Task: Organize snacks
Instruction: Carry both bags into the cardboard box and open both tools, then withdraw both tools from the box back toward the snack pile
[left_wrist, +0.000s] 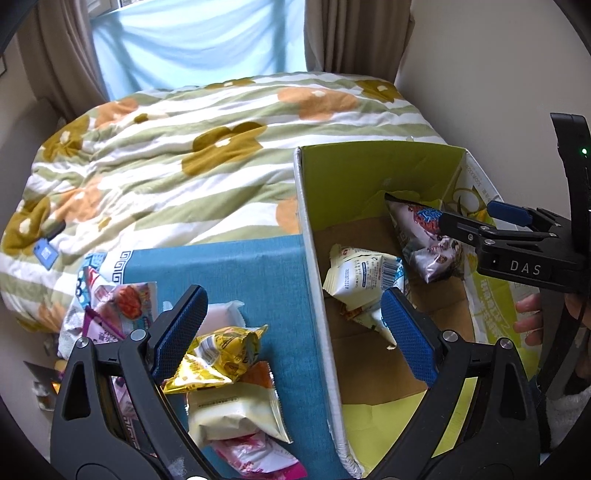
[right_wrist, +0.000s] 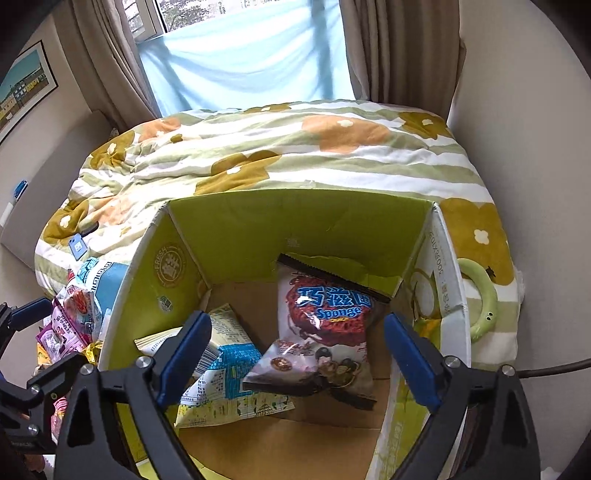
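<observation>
Inside the green cardboard box (right_wrist: 236, 236) at the centre of the right wrist frame, a Sponge snack bag (right_wrist: 325, 332) leans on the back wall beside a white and blue packet (right_wrist: 229, 369). Above them the right claw (right_wrist: 297, 363) stands wide apart, gripping nothing. Lower left in the left wrist frame, the left claw (left_wrist: 291, 332), also apart and empty, hangs over a yellow packet (left_wrist: 218, 354) and other loose snacks (left_wrist: 236, 417) on a blue cloth (left_wrist: 236, 266), the flowered bed (left_wrist: 184, 147) behind.
</observation>
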